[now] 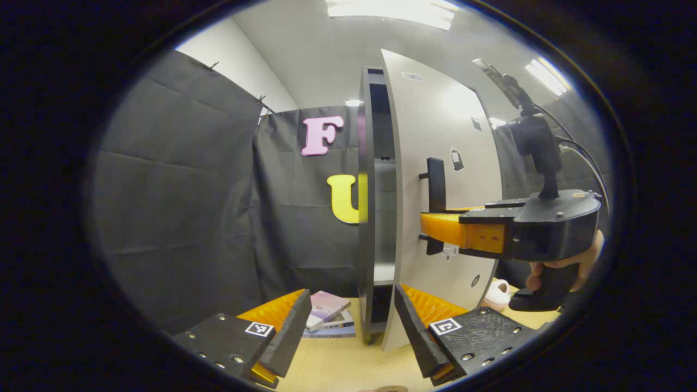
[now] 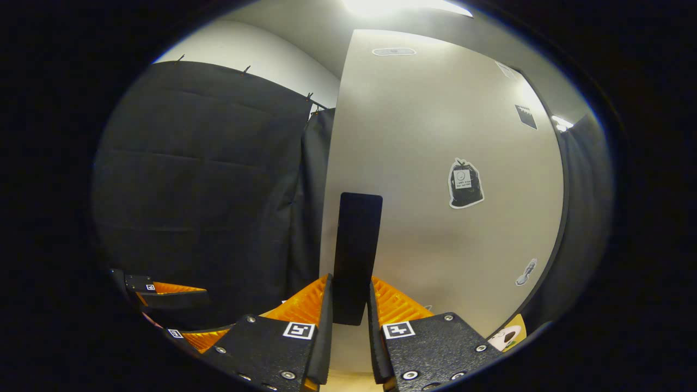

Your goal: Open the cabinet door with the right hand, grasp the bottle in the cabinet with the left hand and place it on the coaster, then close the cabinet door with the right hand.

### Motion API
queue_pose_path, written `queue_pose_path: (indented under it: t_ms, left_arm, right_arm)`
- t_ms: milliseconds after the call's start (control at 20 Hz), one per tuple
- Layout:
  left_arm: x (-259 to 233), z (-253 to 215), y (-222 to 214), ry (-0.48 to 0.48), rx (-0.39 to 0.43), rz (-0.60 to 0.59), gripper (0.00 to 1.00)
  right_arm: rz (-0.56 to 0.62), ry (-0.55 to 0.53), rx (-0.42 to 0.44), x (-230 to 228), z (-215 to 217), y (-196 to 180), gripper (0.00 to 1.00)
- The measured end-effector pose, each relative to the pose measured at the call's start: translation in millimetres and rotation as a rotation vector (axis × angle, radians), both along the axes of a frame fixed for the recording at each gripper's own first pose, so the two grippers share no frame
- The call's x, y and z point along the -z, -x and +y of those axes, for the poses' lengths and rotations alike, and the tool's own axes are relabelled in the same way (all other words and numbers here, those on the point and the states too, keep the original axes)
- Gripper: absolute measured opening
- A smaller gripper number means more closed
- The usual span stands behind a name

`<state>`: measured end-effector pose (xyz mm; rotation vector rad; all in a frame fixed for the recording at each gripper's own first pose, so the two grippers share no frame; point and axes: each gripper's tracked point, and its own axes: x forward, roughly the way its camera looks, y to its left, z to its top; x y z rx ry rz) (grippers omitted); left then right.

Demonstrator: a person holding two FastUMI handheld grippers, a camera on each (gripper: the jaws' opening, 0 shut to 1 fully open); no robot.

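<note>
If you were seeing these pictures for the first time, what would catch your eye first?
The pale cabinet door, swung partly open, dominates the centre. The right gripper is closed on its dark vertical handle, a finger on either side. The left gripper hangs open low in front, with books on the table beyond.

both views near cabinet door (image 1: 435, 179), facing it
</note>
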<state>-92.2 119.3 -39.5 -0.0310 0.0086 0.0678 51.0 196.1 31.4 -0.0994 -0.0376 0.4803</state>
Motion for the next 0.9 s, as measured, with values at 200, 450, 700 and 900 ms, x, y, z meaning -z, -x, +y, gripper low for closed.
queue_pose_path:
  t_ms: [200, 450, 700, 900]
  left_arm:
    - [-4.9, -3.6, 15.2, -0.019, -0.059, 0.014, 0.9]
    - [-6.3, -23.0, 40.2, -0.024, -0.097, 0.059, 0.88]
    - [-22.2, -54.9, 71.6, -0.025, -0.118, 0.054, 0.88]
    - [-24.5, -79.3, 86.6, -0.052, -0.113, 0.063, 0.88]
  right_arm:
    - [0.012, -0.021, -0.044, 0.8, -6.6, 11.3, 0.31]
    - [0.033, -0.021, -0.095, -1.1, -15.2, 36.3, 0.31]
    - [0.055, -0.019, -0.124, -0.2, -24.8, 44.8, 0.31]
    - [0.059, -0.025, -0.156, -0.5, -34.2, 52.1, 0.29]
